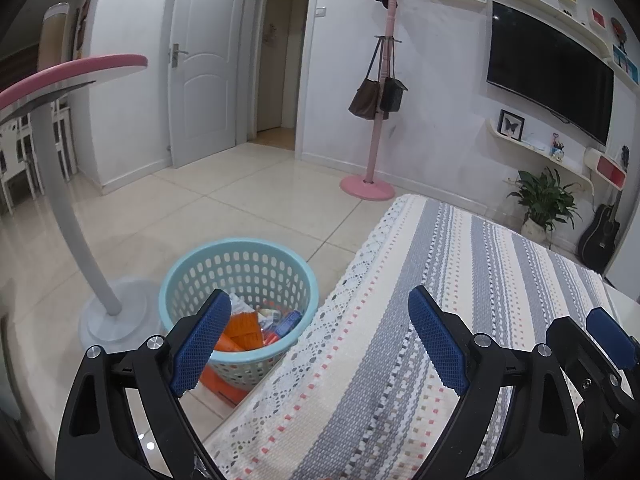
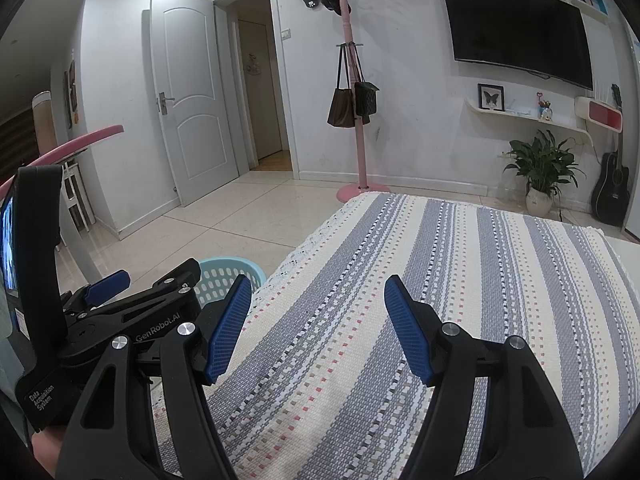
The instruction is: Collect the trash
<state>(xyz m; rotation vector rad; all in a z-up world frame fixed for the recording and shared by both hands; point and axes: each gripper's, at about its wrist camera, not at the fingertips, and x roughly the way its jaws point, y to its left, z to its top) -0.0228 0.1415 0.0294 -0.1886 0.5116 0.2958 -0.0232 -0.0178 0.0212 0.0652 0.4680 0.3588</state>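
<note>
A light blue perforated basket (image 1: 240, 256) stands on the floor beside the table's left edge, holding orange packets (image 1: 240, 330) and other wrappers. My left gripper (image 1: 320, 340) hovers open over the table edge and the basket, with nothing between its blue pads. Over the striped tablecloth (image 2: 400, 280) my right gripper (image 2: 318, 328) is open too and holds nothing. The right gripper's fingers (image 1: 608, 336) show at the right edge of the left wrist view. In the right wrist view the left gripper's fingers (image 2: 108, 282) sit at lower left, half hiding the basket (image 2: 230, 276).
An orange box (image 1: 222, 386) lies on the floor under the basket's near side. A white stand with a round base (image 1: 116, 316) and pink top is left of the basket. A pink coat rack (image 1: 372, 152) with bags, a potted plant (image 2: 540, 172) and a guitar (image 2: 610, 190) line the far wall.
</note>
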